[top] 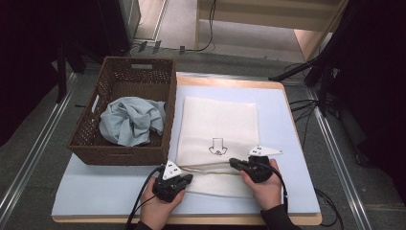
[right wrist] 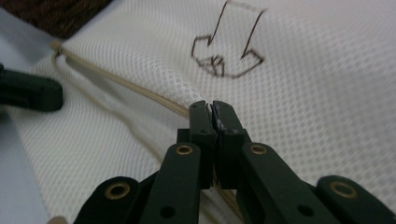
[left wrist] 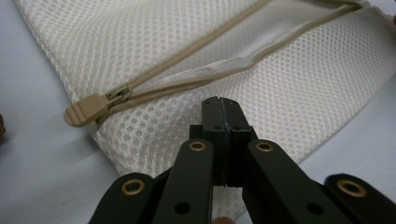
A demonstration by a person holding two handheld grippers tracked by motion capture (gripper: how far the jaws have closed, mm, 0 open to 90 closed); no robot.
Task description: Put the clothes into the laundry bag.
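Mesh is the fabric in play: a flat cream-white mesh laundry bag (top: 218, 139) with a tan zipper is lying on a pale blue padded table cover (top: 292, 143), its opening edge toward the person at six o'clock. At nine o'clock of the bag a dark brown woven wicker basket (top: 91, 129) is holding a crumpled light blue cloth (top: 131, 120).

The left gripper (left wrist: 221, 105) is sitting with its jaws pressed together on the mesh below the zipper line, seemingly pinching a little fabric, though I cannot tell for sure. The tan plastic zipper pull (left wrist: 86, 110) is lying at the gripper's ten o'clock, apart from it, at the bag's near left corner. The right gripper (right wrist: 212, 109) is also holding its jaws tight together, right at the beige zipper tape (right wrist: 140, 91), apparently nipping the upper edge of the opening. A brown arrow mark (right wrist: 229, 51) is printed at its twelve o'clock.

The zipper is already standing open along most of its length. To widen the mouth well, I judge each gripper should be catching one layer alone, then lifting the upper lip while the lower stays pinned.
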